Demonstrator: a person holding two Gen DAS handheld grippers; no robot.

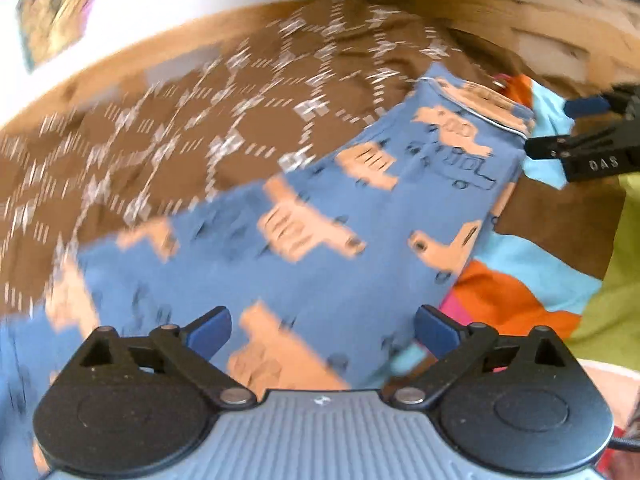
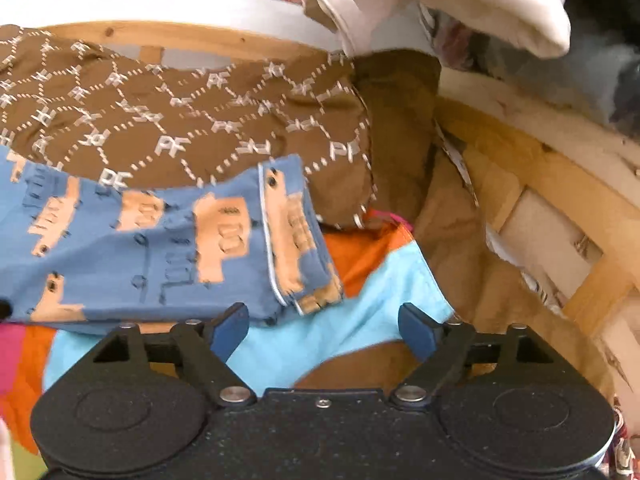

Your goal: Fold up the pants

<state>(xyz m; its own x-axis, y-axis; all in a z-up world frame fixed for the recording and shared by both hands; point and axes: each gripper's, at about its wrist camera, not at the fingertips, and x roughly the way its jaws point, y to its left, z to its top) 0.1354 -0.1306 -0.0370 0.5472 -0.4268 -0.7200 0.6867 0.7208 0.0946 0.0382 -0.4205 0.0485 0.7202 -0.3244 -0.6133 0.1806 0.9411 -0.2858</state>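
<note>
Both pairs of blue-tipped fingers stand spread wide and hold nothing — the left gripper (image 1: 323, 330) hovers over the middle of the blue pants (image 1: 304, 240), the right gripper (image 2: 324, 326) just short of their waistband (image 2: 296, 248). The pants lie flat across a brown patterned blanket (image 2: 180, 120) and a bright colour-block cloth (image 2: 360, 320) on a wooden-framed bed (image 2: 560, 184). Soft, light cotton by the look of it — best pinched at waistband corner and hem.

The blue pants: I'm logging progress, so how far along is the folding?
Done: the blue patterned pants lie flat on the brown blanket, apparently already doubled. In hand: nothing; the left gripper and right gripper are both open, empty. Left: any further folds; none visible across the length.
</note>
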